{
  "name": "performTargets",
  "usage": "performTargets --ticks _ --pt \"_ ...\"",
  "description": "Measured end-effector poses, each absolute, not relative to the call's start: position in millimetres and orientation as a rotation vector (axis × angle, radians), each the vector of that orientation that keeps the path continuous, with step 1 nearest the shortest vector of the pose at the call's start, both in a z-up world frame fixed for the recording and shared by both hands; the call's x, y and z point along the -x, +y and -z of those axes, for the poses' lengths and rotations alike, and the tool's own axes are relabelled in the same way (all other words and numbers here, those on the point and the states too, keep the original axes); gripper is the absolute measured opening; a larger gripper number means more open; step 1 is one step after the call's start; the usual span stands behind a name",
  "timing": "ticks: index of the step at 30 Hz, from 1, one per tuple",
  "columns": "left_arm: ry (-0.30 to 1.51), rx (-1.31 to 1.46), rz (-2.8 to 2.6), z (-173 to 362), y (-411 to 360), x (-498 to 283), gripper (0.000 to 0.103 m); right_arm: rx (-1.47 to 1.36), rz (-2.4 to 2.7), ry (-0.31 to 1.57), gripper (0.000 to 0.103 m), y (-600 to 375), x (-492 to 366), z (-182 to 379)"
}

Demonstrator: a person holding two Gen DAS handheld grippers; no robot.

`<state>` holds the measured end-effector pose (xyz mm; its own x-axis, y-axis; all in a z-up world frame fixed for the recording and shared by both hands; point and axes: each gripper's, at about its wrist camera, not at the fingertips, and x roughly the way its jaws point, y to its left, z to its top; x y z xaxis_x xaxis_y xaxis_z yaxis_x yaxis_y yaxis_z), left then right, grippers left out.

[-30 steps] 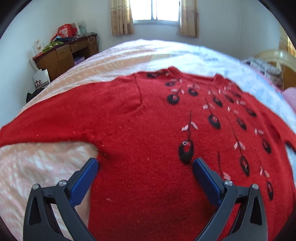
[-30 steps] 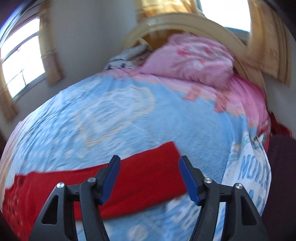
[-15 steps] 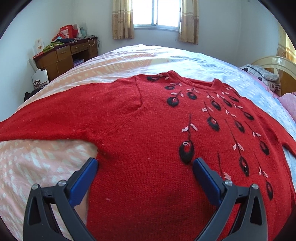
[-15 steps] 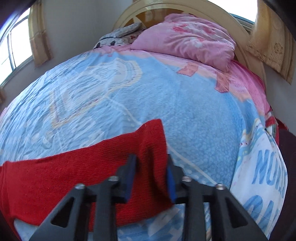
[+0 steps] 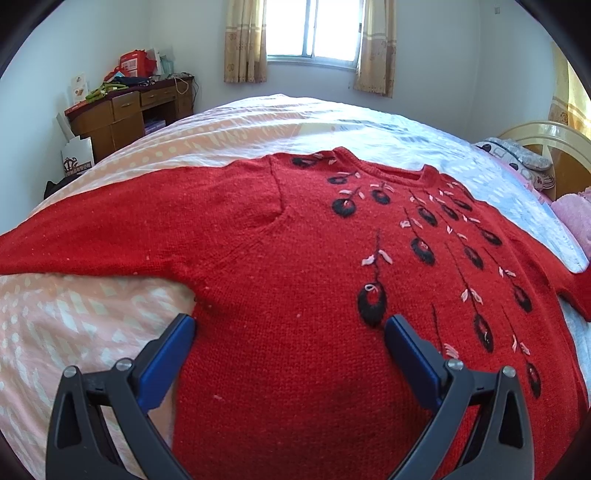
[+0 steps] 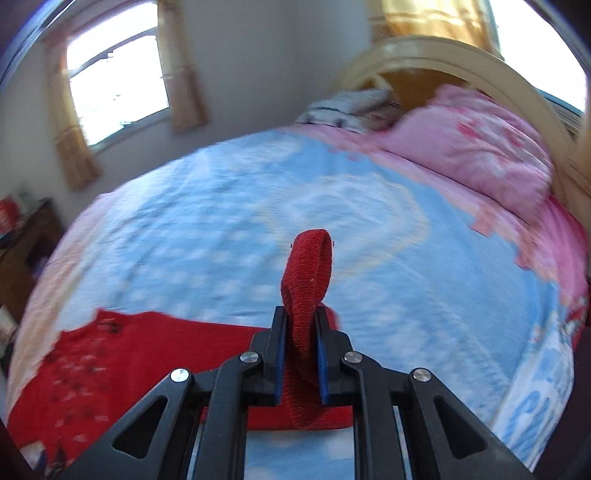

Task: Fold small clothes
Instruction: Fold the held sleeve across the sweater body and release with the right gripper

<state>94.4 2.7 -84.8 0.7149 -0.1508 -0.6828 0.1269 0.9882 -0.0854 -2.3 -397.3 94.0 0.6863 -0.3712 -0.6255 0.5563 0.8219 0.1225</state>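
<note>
Right gripper [image 6: 300,354]: squeezed tight on the cuff [image 6: 308,273] of one sleeve, with a red loop of knit poking up past the blue pads [image 6: 279,354]. Cuff lifted off the bed, the rest of that sleeve [image 6: 207,336] trailing down to the blue part of the bed cover [image 6: 332,206].

Left gripper [image 5: 290,354]: spread wide, nothing in it. Hanging low over the bottom part of the red sweater [image 5: 295,266], one blue pad [image 5: 166,358] at the sweater's side edge and the other over the knit. Touching the cloth or just above it: cannot tell.

Sweater lying flat and face up across the middle of the bed, black and pink flower stitching showing, neck hole toward the far edge by the window [image 5: 314,29]. Other sleeve [image 5: 110,236] stretched straight out toward the side of the bed near the wooden desk [image 5: 129,107], on the peach part of the cover. Pink pillow [image 6: 472,147] up at the head end, well apart from the sweater.

Probably just the very start: no fold made yet, body flat, one sleeve out, one sleeve picked up. Likely next, bringing the held sleeve in over the chest. Still left after that: the other sleeve, then folding the body up small.
</note>
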Motion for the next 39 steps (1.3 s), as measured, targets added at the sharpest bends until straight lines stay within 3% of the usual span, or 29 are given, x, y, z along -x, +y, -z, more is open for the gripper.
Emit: performTargets --ticks 7,17,23,24,26,28,33,39 --pt "0.744 0.07 0.177 83.8 7.7 -94.0 0.103 -0.28 0.178 0.645 0.013 -254.2 -94.6 -95.9" --pt "0.708 0.155 0.227 84.1 18.8 -92.7 0.103 -0.274 -0.277 0.843 0.013 -99.6 -187.0 5.4" --pt "0.693 0.17 0.236 85.7 20.3 -92.3 0.103 -0.273 -0.435 0.978 0.017 -72.0 -219.5 45.9" --pt "0.69 0.173 0.238 85.3 20.6 -92.0 0.103 -0.31 -0.476 1.011 0.019 -70.5 -223.4 50.7" --pt "0.69 0.172 0.238 85.1 20.4 -92.0 0.103 -0.412 -0.555 1.029 0.032 -77.3 -215.6 48.7" --pt "0.691 0.168 0.235 85.4 19.9 -92.4 0.103 -0.487 -0.59 0.976 0.035 -91.8 -208.1 39.6" --pt "0.693 0.159 0.229 85.8 19.5 -92.9 0.103 -0.408 -0.494 0.866 0.035 -123.7 -174.0 22.6" --pt "0.698 0.143 0.218 86.3 17.9 -94.4 0.103 -0.31 -0.378 0.902 0.027 -130.7 -160.9 48.5"
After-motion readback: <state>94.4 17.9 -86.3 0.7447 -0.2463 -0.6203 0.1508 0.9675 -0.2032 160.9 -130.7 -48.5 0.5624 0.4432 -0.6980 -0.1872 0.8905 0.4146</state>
